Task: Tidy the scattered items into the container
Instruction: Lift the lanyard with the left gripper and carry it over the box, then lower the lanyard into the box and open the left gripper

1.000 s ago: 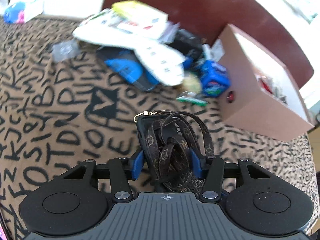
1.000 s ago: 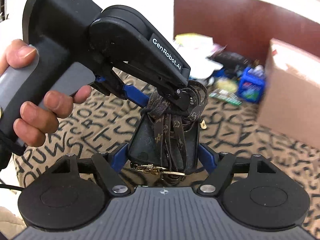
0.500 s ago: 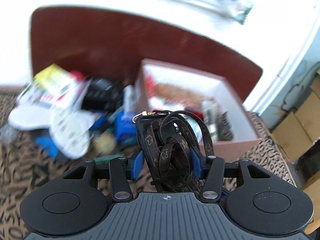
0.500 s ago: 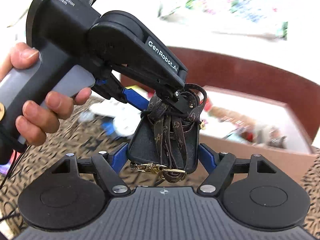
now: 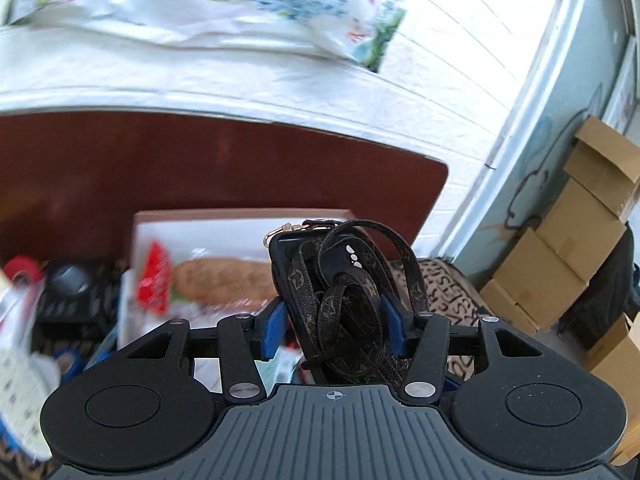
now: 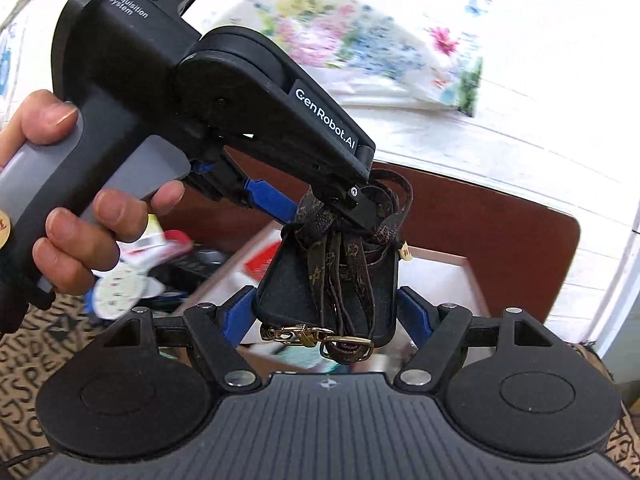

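left wrist view: the left tool [image 5: 332, 326] clamps the black phone case [image 5: 320, 280] and its wound brown strap [image 5: 352, 308], held above the open box [image 5: 240, 216]. right wrist view: the right tool [image 6: 326, 316] grips the case's lower end. best lower both together, letting go only once inside the box.
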A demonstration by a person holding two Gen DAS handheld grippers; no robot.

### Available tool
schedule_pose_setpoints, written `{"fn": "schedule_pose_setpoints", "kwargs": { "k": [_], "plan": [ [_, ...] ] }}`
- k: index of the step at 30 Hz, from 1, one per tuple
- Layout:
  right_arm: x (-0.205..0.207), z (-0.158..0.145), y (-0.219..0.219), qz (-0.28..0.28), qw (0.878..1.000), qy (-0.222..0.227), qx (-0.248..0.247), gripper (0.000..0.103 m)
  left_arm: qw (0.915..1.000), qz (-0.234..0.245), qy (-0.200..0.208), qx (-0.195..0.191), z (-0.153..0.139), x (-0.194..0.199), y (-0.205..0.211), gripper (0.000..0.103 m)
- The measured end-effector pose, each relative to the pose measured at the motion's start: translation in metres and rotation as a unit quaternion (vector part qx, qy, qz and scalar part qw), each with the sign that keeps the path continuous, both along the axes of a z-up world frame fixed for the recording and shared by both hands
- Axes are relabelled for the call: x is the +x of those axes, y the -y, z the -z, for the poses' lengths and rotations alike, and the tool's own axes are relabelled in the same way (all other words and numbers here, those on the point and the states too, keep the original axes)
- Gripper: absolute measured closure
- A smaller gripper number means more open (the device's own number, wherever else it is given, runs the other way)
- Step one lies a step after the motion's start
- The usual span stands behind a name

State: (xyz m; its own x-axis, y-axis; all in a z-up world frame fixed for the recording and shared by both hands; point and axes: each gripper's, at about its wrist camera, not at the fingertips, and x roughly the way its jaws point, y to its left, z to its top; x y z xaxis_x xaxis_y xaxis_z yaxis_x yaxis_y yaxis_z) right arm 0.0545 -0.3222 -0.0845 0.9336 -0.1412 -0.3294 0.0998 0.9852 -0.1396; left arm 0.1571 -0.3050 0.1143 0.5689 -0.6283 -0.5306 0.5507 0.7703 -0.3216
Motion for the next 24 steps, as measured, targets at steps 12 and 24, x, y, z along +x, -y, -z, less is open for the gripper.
{"fn": "schedule_pose_setpoints", "kwargs": {
  "k": [12, 24],
  "plan": [
    [0.058, 0.019, 0.073, 0.023, 0.999, -0.049, -0.002, 0.024, 0.9986, 0.017, -0.048, -0.013, 0.041, 0.085, 0.062, 0.05],
    [0.128, 0.051, 0.11, 0.047, 0.991, -0.126, 0.003, 0.023, 0.9964, 0.023, -0.081, 0.015, 0.09, 0.154, 0.099, 0.015]
  ]
}}
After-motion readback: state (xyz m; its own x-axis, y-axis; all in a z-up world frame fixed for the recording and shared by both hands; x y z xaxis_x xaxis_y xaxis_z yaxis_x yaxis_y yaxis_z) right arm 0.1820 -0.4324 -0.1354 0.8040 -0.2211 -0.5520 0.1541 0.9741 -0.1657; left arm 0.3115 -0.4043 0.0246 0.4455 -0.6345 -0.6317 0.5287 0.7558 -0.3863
